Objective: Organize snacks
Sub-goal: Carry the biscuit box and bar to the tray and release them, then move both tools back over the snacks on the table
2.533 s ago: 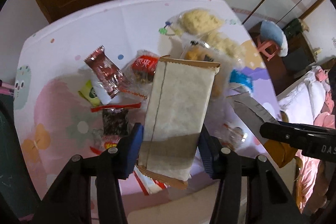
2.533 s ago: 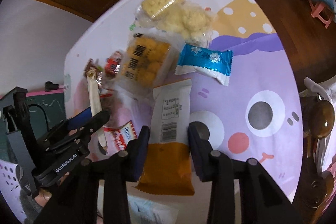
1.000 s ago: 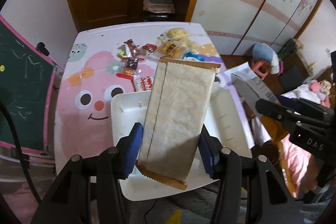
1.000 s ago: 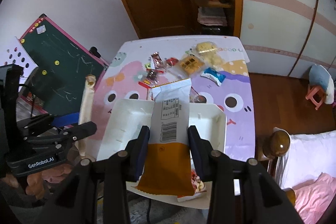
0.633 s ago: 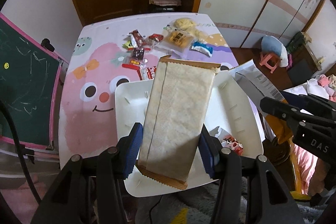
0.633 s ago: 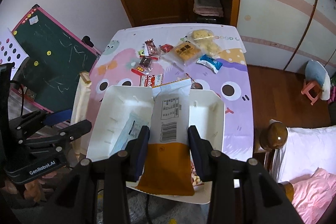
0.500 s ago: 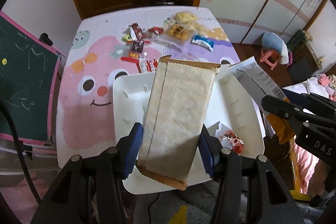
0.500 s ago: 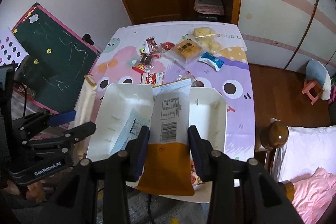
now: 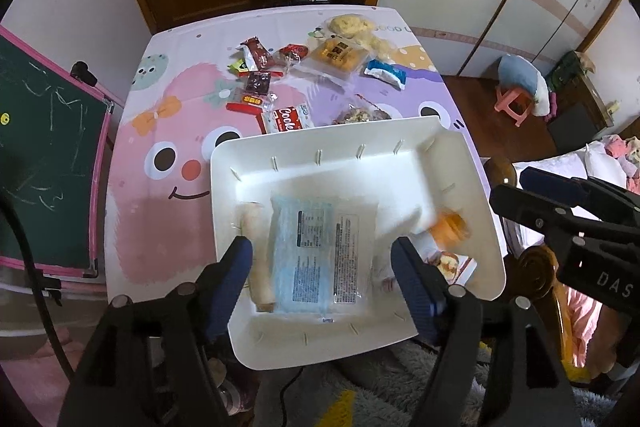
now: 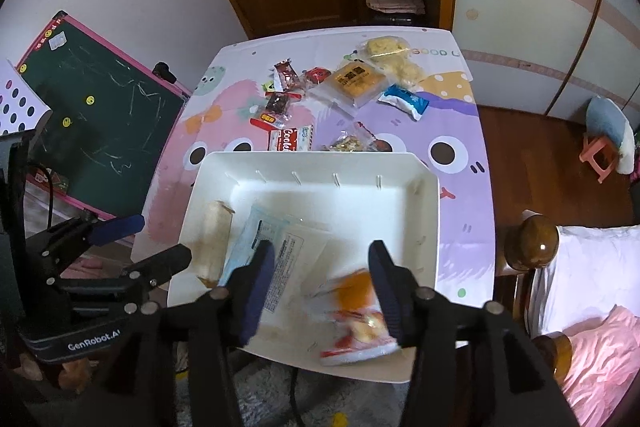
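Note:
A white tray sits at the near edge of the table. In it lie a blue-and-clear packet, a beige packet at its left, and a blurred white-and-orange packet at its right. My left gripper is open and empty above the tray; it also shows in the right wrist view. My right gripper is open and empty above the tray, and shows at the right of the left wrist view.
Several loose snacks lie on the cartoon tablecloth beyond the tray: a red cookie pack, a yellow biscuit bag, a blue wrapper. A green chalkboard stands at the left; a bed is at the right.
Both grippers have opened and let go of their packets. The beige packet and the white-and-orange packet have dropped into the tray, still blurred from the fall.

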Action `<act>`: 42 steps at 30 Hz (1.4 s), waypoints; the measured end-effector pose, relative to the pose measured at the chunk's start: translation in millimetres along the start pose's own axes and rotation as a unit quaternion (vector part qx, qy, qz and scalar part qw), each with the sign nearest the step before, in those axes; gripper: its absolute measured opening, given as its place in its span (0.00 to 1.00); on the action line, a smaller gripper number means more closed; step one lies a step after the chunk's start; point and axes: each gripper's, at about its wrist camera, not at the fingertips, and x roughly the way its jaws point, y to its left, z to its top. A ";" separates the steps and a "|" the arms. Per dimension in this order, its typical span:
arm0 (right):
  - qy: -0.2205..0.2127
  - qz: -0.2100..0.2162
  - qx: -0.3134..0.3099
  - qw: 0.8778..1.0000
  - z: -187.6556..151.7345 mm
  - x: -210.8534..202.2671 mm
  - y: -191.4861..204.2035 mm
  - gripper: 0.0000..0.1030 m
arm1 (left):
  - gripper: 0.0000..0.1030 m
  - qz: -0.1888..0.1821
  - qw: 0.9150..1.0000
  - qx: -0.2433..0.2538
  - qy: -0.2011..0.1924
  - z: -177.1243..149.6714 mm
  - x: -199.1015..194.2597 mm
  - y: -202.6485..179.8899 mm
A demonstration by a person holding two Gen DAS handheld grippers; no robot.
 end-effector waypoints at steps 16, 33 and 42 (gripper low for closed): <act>0.016 -0.002 -0.005 1.000 0.6 4.7 4.7 0.50 | 0.72 0.007 1.000 -0.010 0.011 6.5 1.5 7.3; 0.035 -0.003 0.013 0.999 5.0 17.9 1.7 0.65 | 0.72 0.006 1.000 -0.008 0.015 9.4 6.9 11.3; 0.044 -0.010 0.035 0.998 16.2 30.5 1.1 0.72 | 0.75 0.007 1.000 0.013 0.013 26.3 13.1 18.7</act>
